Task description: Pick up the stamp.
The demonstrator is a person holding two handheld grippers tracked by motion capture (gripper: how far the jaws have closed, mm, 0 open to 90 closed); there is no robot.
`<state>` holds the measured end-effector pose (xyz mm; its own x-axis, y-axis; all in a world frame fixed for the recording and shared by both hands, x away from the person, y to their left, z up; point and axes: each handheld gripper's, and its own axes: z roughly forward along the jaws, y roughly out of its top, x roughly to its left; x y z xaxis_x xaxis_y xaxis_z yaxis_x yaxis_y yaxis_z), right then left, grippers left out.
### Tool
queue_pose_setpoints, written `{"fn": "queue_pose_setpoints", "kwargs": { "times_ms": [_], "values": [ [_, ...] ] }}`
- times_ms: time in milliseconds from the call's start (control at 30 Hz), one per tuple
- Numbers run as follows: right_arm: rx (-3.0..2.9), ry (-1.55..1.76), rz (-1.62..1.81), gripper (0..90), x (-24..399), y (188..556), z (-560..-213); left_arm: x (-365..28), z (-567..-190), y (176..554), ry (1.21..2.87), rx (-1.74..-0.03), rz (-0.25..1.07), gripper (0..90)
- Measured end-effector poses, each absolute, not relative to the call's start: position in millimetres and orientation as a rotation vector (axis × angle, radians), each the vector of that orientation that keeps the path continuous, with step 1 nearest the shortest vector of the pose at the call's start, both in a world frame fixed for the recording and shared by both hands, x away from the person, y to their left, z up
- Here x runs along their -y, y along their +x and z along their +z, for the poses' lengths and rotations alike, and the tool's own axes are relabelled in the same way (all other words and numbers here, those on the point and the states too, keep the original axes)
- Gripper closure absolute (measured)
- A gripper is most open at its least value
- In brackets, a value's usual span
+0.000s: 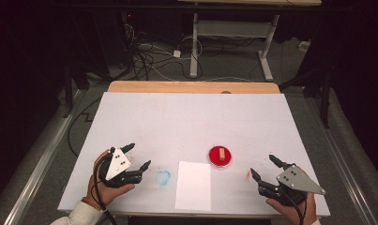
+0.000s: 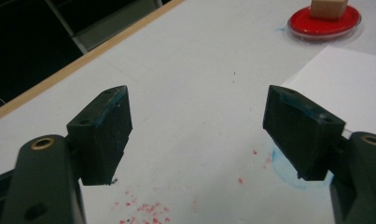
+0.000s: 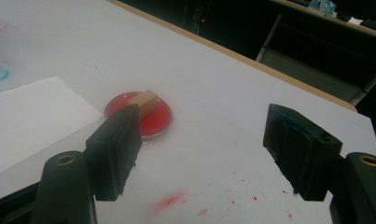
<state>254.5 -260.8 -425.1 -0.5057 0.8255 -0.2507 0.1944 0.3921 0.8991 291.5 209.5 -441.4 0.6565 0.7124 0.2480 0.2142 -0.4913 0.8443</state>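
Both the left gripper (image 1: 140,155) and the right gripper (image 1: 264,167) rest released and empty near the table's (image 1: 191,117) front edge, while the small wooden block (image 1: 222,153), probably light and stiff, sits in the red dish (image 1: 220,158) between them, best pinched across its flat sides.

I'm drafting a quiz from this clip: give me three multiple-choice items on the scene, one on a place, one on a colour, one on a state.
1. Where is the wooden block?
A. on the red dish
B. on the white paper sheet
C. in the left gripper

2. What colour is the smudge left of the paper sheet?
A. green
B. blue
C. yellow

3. How is the right gripper?
A. shut on the block
B. shut on the sheet
C. open, holding nothing

A: the block stands in the dish. B: the ring-shaped stain is blue. C: its jaws stand apart over bare table.
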Motion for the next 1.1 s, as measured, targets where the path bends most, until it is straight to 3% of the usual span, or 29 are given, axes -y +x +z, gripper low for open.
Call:
{"fn": "queue_pose_setpoints", "kwargs": {
  "times_ms": [600, 1100],
  "values": [
    [-2.037, 1.069, 1.016, 30.4, 248.0, 284.3, -416.4, -216.6, -449.0, 299.7, 2.046, -0.779, 0.66, 21.8],
    [-2.177, 1.19, 0.923, 38.8, 190.6, 330.4, -398.3, -211.9, -456.1, 304.1, 2.117, -0.785, 0.587, 20.8]
  ]
}}
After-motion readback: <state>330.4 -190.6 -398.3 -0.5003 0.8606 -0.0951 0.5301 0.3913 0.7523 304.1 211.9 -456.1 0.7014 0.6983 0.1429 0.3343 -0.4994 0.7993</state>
